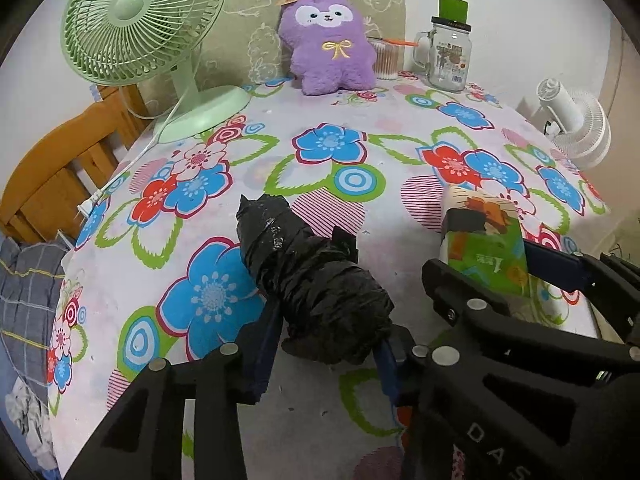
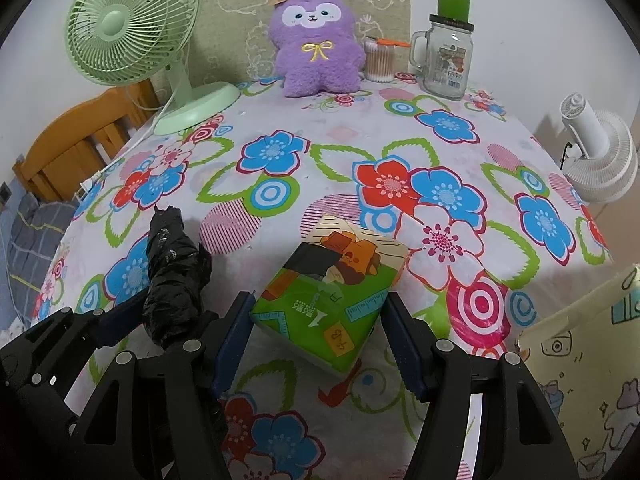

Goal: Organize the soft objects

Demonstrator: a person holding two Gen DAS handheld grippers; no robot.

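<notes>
We have the left gripper [image 1: 324, 344] set around the near end of a black plastic-wrapped roll [image 1: 316, 284]; its blue-padded fingers [image 1: 264, 344] flank the bundle on both sides and look to be touching the crinkled wrap, though we cannot be sure how firmly they bite. Our right gripper [image 2: 318, 340] straddles a green tissue pack [image 2: 332, 300], jaws partly apart, pads close against the pack's two sides near its front corner; whether they actually press on it we cannot tell.

To do this step well, we judge we should seat each grip deeper before lifting. The roll is soft and slippery, so a squeeze near its middle rather than its end would keep it from drooping or sliding out. The pack lies slightly skewed to our fingers, so squaring the gripper to its long sides should give flatter contact.

Both things lie on the flowered tablecloth [image 2: 360, 136], near the front edge of the table and just beside each other, so our two grippers work close together and could knock one another. Further back there is plenty of bare cloth. Along the far edge stand a green fan [image 2: 136, 28], a purple plush toy [image 2: 316, 44], a cup of cotton swabs [image 2: 378, 62] and a glass jar [image 2: 446, 60], all well apart from us. A pale cartoon-printed bag or bin [image 2: 580, 368] sits low on our right, a likely place to put things.
</notes>
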